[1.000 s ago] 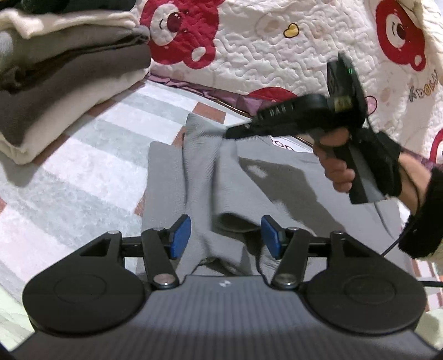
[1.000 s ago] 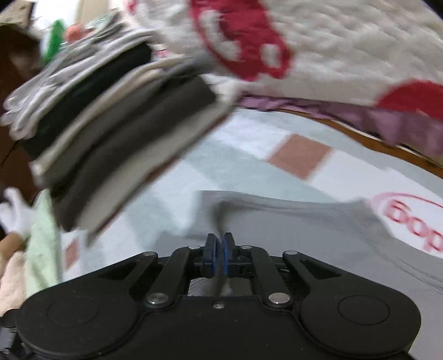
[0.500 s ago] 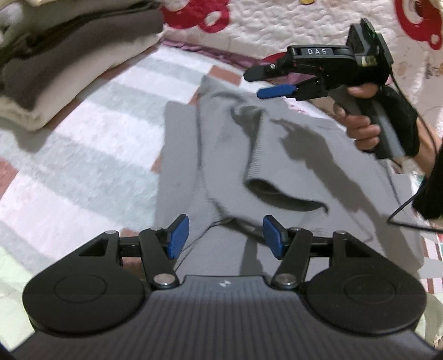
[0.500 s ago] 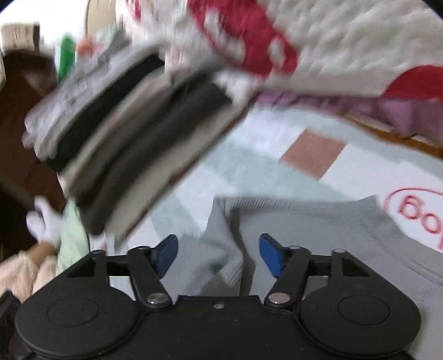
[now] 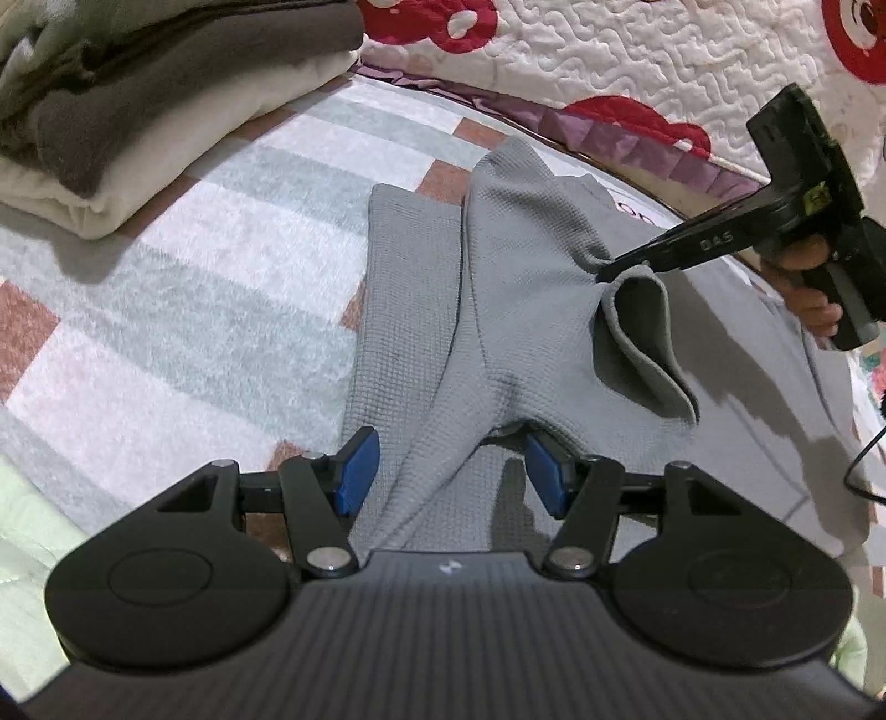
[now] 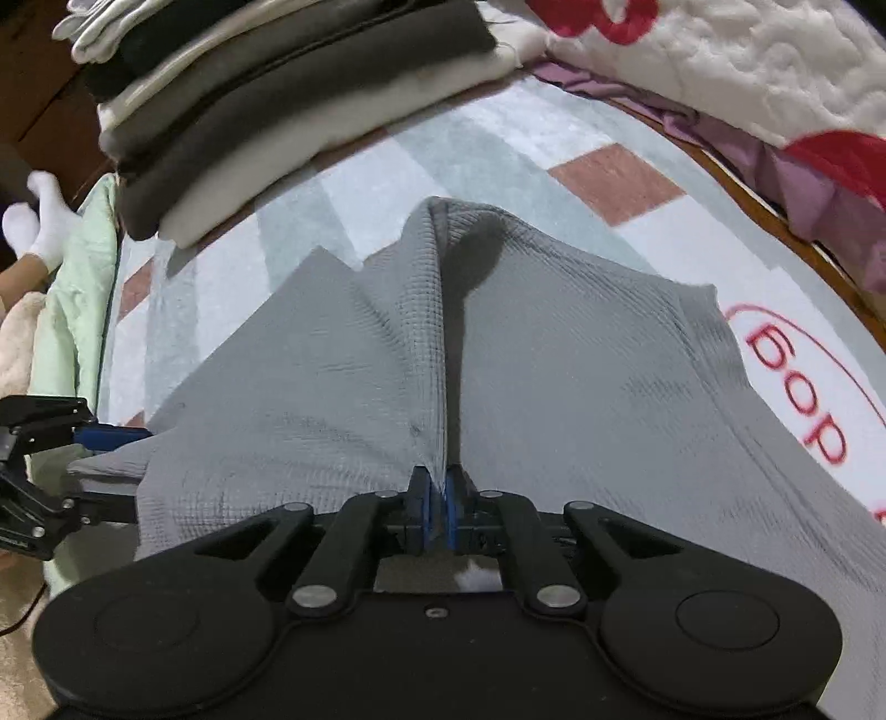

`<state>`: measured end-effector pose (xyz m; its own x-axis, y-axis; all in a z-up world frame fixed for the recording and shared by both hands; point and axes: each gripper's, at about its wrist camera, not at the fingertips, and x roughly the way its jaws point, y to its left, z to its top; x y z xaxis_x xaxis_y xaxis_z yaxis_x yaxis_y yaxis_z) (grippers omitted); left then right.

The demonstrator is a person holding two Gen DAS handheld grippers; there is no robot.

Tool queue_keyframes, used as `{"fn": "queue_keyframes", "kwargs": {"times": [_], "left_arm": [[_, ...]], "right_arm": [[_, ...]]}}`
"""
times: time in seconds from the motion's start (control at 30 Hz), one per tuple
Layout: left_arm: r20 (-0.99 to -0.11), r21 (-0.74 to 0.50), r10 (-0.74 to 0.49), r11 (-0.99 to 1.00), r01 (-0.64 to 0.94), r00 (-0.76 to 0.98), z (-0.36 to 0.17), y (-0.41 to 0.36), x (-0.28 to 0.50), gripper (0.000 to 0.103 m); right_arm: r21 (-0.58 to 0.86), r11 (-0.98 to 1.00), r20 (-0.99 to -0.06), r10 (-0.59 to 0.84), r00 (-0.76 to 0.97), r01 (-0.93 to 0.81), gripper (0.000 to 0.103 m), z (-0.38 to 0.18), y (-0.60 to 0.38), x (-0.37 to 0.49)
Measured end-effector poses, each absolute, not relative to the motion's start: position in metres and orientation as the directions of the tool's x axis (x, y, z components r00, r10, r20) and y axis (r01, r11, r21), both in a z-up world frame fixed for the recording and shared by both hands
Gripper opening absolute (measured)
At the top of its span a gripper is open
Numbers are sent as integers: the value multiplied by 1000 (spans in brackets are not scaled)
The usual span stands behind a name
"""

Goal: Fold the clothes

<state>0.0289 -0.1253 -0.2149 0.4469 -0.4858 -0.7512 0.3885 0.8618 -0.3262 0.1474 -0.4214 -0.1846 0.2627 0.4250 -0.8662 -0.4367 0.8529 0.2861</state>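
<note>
A grey waffle-knit garment [image 5: 515, 310] lies on a checked blanket [image 5: 221, 266]. My left gripper [image 5: 451, 471] is open, its blue pads on either side of a raised fold of the grey cloth. In the left wrist view my right gripper [image 5: 606, 271] comes in from the right, held by a hand, shut on a pinch of the garment and lifting it so a flap hangs below. The right wrist view shows my right gripper [image 6: 439, 509] shut on a ridge of the grey garment [image 6: 554, 343], and the left gripper [image 6: 105, 437] at the left edge.
A stack of folded clothes [image 5: 138, 94] sits at the back left, also seen as folded clothes [image 6: 288, 94] in the right wrist view. A white quilt with red bears [image 5: 637, 50] lies behind. A socked foot [image 6: 33, 221] shows at the far left.
My right gripper was shut on cloth, opened half a second ago, and is now shut on a new pinch nearer the garment's middle, lifting it. The left gripper stays open.
</note>
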Motion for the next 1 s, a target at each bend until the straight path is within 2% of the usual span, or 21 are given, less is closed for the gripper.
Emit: {"fn": "queue_keyframes", "kwargs": {"times": [0.07,0.1,0.23,0.3,0.37,0.4,0.43,0.47,0.5,0.53,0.6,0.8,0.9,1.0], "left_arm": [[-748,-329,-488,861,388,449,-215,-125,31,58],[-747,-330,-489,861,387,450,-215,-125,33,58],[-757,-310,-468,871,380,456,-213,-124,31,58],[-762,-299,-457,877,377,459,-212,-123,30,56],[-767,-288,-446,882,373,461,-211,-123,29,43],[-769,-283,-440,884,371,463,-210,-122,29,22],[-772,-277,-435,887,369,464,-210,-122,28,9],[-774,-272,-429,889,368,465,-209,-122,28,7],[-777,-266,-423,892,366,467,-208,-121,28,6],[-779,-261,-418,894,364,468,-208,-121,27,6],[-783,-250,-406,899,360,470,-207,-120,26,6],[-737,-392,-492,870,300,463,-197,-99,22,5],[-740,-445,-513,858,256,434,-197,-91,20,5],[-742,-490,-527,848,203,414,-191,-78,12,5]], "right_arm": [[291,858,-855,432,288,-423,50,-177,-429,148],[331,857,-823,467,322,-396,55,-171,-436,153],[610,754,-663,653,366,-242,67,-161,-457,191],[625,748,-666,661,346,-224,68,-161,-442,213],[559,789,-727,615,306,-255,68,-166,-417,232],[528,802,-754,594,282,-278,68,-172,-404,238],[494,814,-780,570,258,-304,66,-179,-390,245],[464,816,-796,555,243,-344,47,-186,-379,250],[438,814,-807,543,231,-383,34,-193,-368,254],[443,798,-793,562,235,-409,14,-195,-363,257],[497,777,-769,601,218,-386,13,-197,-363,264],[606,719,-694,687,216,-342,12,-202,-375,259],[707,643,-610,765,207,-296,12,-206,-382,257],[754,573,-550,818,168,-321,12,-204,-380,257]]}}
